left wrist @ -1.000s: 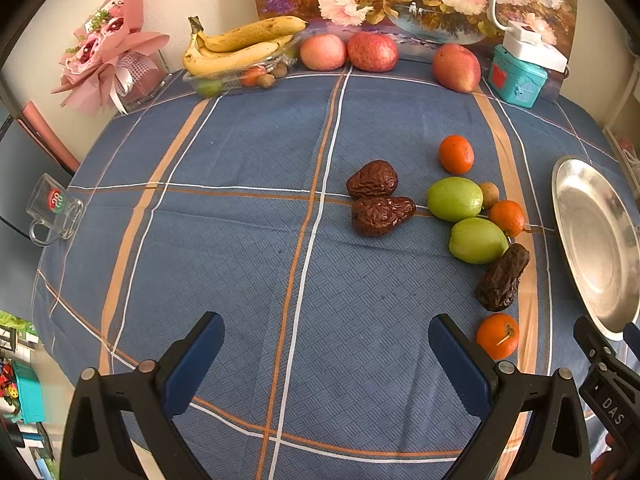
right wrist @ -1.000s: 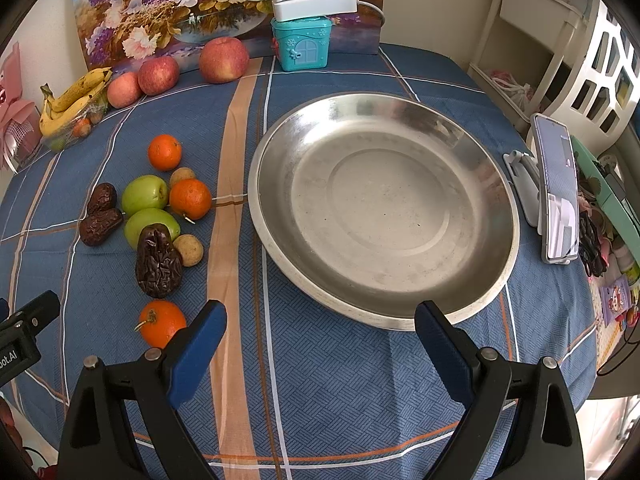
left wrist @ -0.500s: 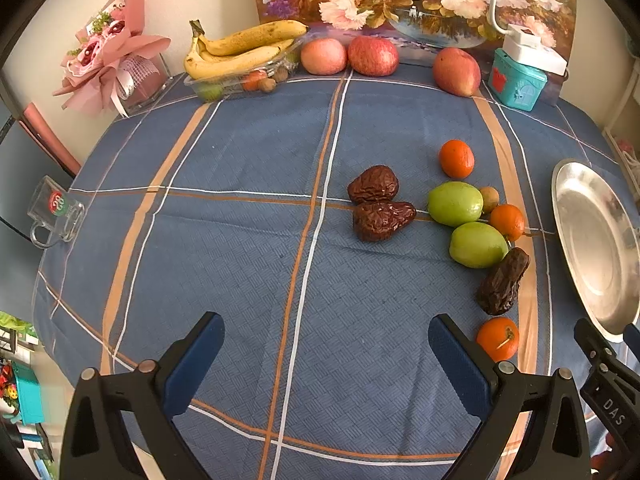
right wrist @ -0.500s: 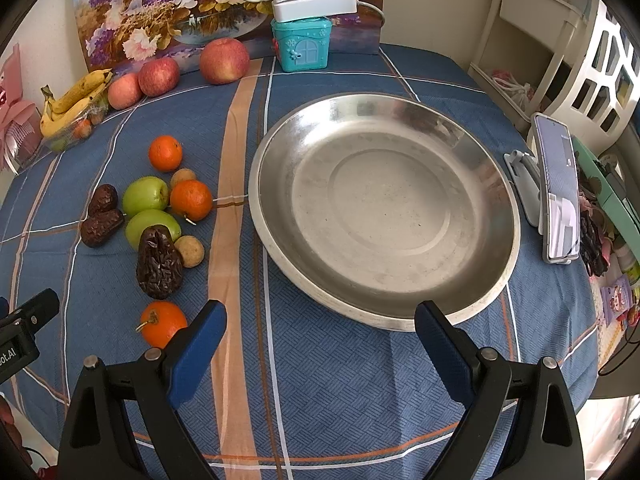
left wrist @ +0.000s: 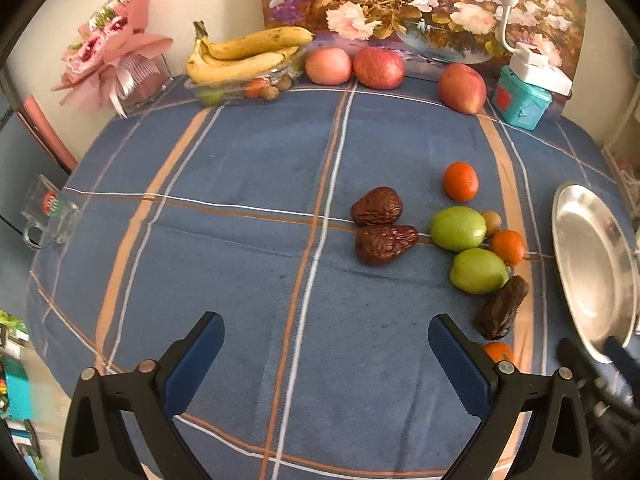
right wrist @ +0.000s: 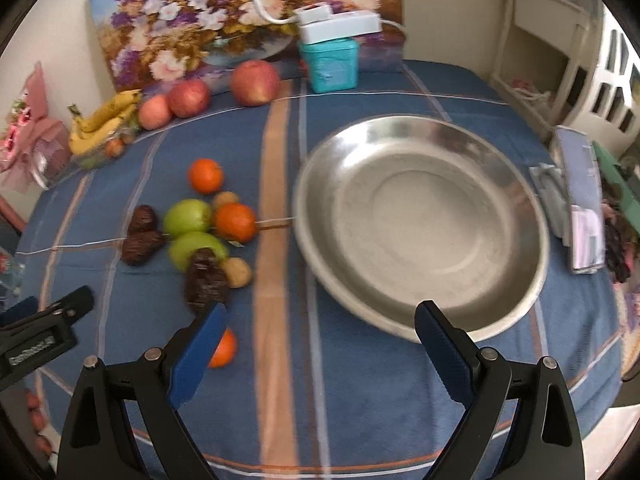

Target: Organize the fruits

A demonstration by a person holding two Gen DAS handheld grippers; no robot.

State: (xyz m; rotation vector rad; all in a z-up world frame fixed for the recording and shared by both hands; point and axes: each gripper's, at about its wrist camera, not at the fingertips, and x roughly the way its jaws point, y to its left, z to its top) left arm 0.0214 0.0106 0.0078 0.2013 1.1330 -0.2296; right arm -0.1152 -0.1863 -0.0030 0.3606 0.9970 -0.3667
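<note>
A: Right wrist view: right gripper (right wrist: 316, 344) hovers, fingers wide apart, empty, nearest small orange (right wrist: 222, 348) just beside its left finger on the surface; steel plate (right wrist: 516, 300) bare

B: Left gripper (left wrist: 326, 354) gapes too. Orange looks light, firm, prone to rolling: pinch its middle. Writing on the other tool blurs, unreadable

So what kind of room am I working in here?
Most likely a home dining or living room: a cloth-covered table, a floral painting against the wall, and a wrapped bouquet beside bananas.
</note>
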